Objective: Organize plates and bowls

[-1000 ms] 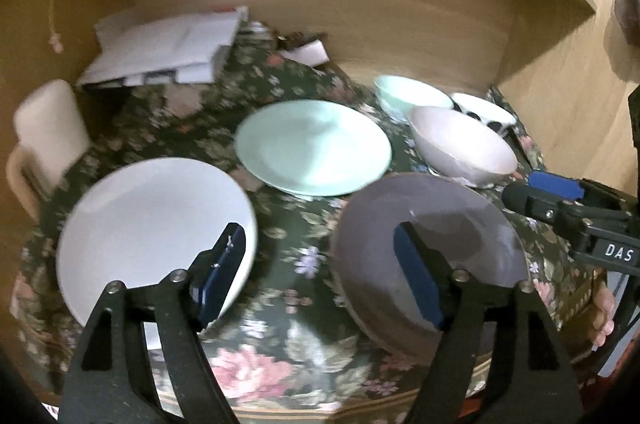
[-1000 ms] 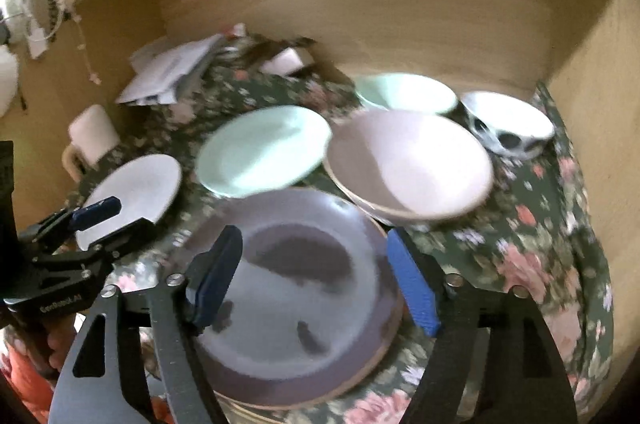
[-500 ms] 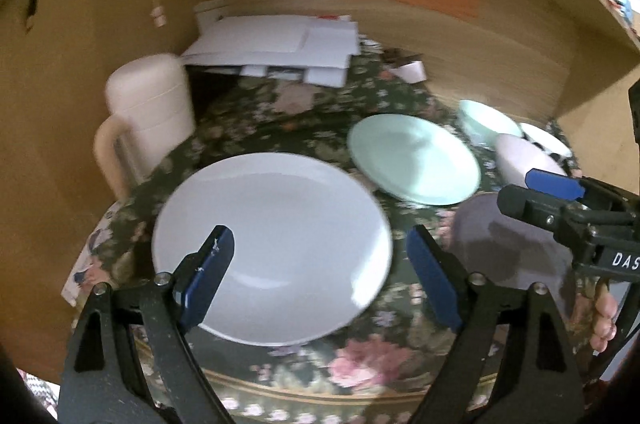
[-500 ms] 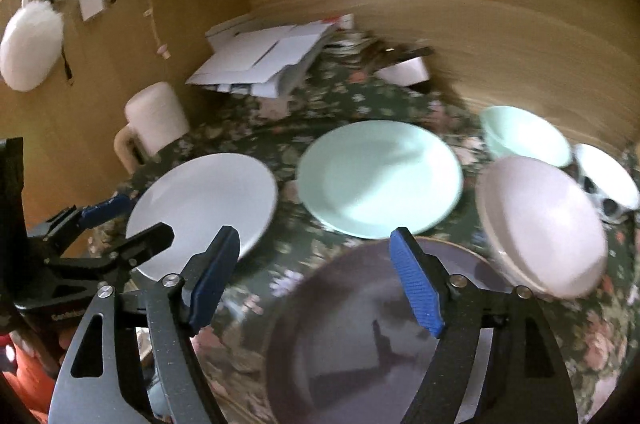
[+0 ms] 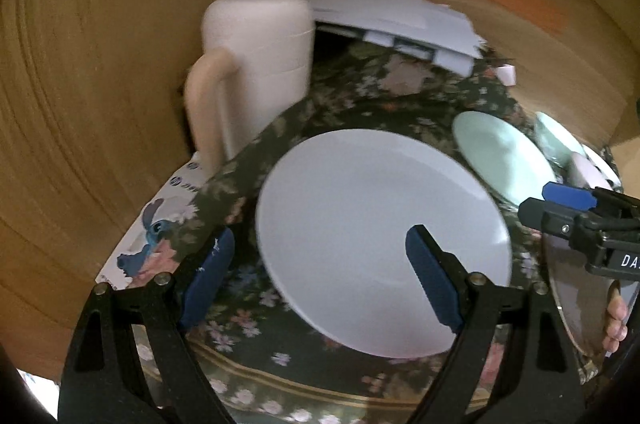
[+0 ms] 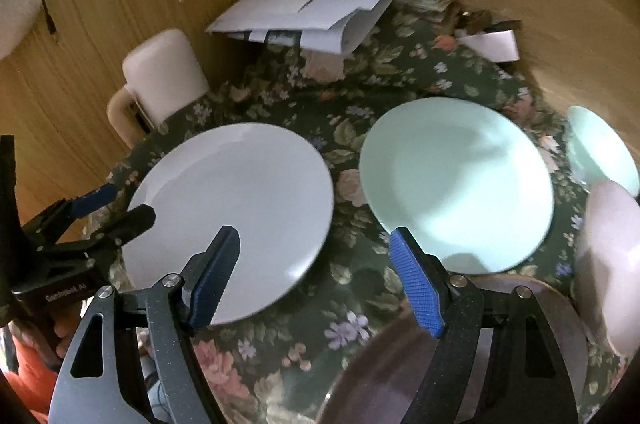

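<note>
Approaching the white plate (image 5: 380,236), the left tool (image 5: 316,276) hangs with jaws wide apart and empty, its left finger outside the plate's left rim, its right finger over the plate. The plate lies flat on the bench (image 5: 248,308), just right of the cream jug (image 5: 256,64). The right tool (image 6: 316,280), likewise spread and empty, sits farther toward the mint plate (image 6: 456,184); the left hand is nearer.

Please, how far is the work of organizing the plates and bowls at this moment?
Nothing looks done yet: the white plate, mint plate and dark plate lie apart on the floral cloth, and the mint bowl and pink bowl are unstacked. Both claws are open and empty, the left claw above the white plate, the right claw between plates. All stacking remains.
</note>
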Motion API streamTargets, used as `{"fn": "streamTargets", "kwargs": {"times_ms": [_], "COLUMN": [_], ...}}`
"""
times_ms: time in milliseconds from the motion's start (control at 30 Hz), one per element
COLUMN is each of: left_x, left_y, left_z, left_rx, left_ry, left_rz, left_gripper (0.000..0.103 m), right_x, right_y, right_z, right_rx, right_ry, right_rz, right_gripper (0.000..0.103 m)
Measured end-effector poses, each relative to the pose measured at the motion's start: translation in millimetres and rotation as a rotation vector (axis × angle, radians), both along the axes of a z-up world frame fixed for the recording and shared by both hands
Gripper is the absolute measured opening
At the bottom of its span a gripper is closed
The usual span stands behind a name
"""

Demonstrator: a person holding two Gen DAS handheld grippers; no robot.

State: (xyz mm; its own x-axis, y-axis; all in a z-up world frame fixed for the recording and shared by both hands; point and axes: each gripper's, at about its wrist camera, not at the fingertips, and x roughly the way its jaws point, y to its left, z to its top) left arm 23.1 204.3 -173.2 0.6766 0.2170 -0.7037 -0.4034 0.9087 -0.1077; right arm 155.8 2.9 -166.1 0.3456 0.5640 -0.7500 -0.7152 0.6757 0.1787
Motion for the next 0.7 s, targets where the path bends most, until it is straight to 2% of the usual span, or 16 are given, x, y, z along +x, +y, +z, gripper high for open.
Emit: {"fn": "streamTargets", "kwargs": {"times_ms": [67,133,300,467,700], "left_x": [0,0,5,11,14], "left_y": [5,10,20,28,27], "left_z": [-4,-7,-13,-22,-26], "left_rx": [-0.014,-0.031,-0.079,-0.121,-0.131], "left_ry": [0.008,0.016,0.029,0.052,0.042], "left_rz": [0.003,0.001,0.0,-0.001,-0.022], "left_gripper": [0.081,0.076,0.06,0.048,0.046], "right_x": [3,8,20,28,33], "right_y": [6,12,23,34,47], "right_z": [-4,-9,-17,-23,-31], "right_rx": [-0.016,-0.031,-0.038,-0.058,-0.081], "right_ry": [0.012,0.041,0.099,0.13,0.135], "right_rz": [0.007,0.023,0.029,0.034,0.042], "right_gripper": [0.067,0.053,0.038,0.036,0.036]}}
